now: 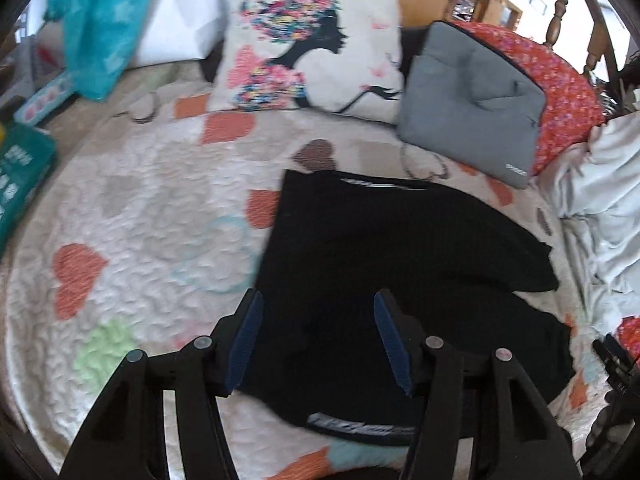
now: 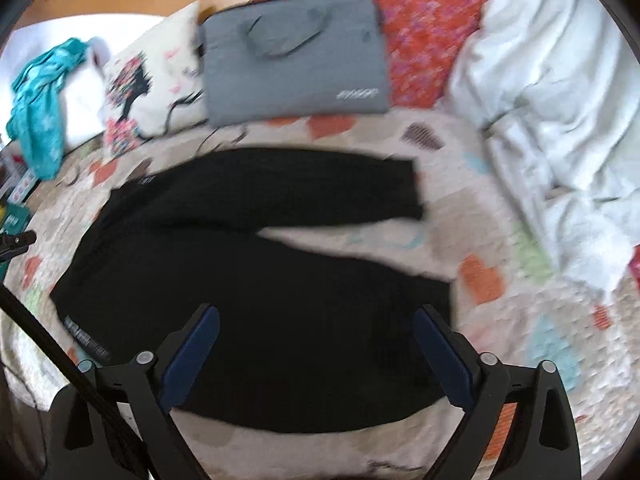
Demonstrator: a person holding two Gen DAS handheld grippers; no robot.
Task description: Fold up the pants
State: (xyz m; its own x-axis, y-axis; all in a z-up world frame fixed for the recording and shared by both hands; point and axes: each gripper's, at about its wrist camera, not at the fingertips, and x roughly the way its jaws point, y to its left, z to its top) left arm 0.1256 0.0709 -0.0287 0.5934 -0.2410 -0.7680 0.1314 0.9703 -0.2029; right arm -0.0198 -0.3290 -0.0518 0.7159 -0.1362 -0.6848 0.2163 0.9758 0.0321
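Black pants lie spread on a quilted bedspread with hearts. In the right wrist view the pants show two legs that part toward the right, with the waistband at the left. My left gripper is open and empty, hovering above the waist end of the pants. My right gripper is open and empty, hovering above the near leg. Neither gripper holds any cloth. Part of the other gripper shows at the right edge of the left wrist view.
At the back stand a printed cushion, a grey laptop bag and a red floral pillow. A pale crumpled duvet lies to the right. Teal cloth and a green box sit at the left.
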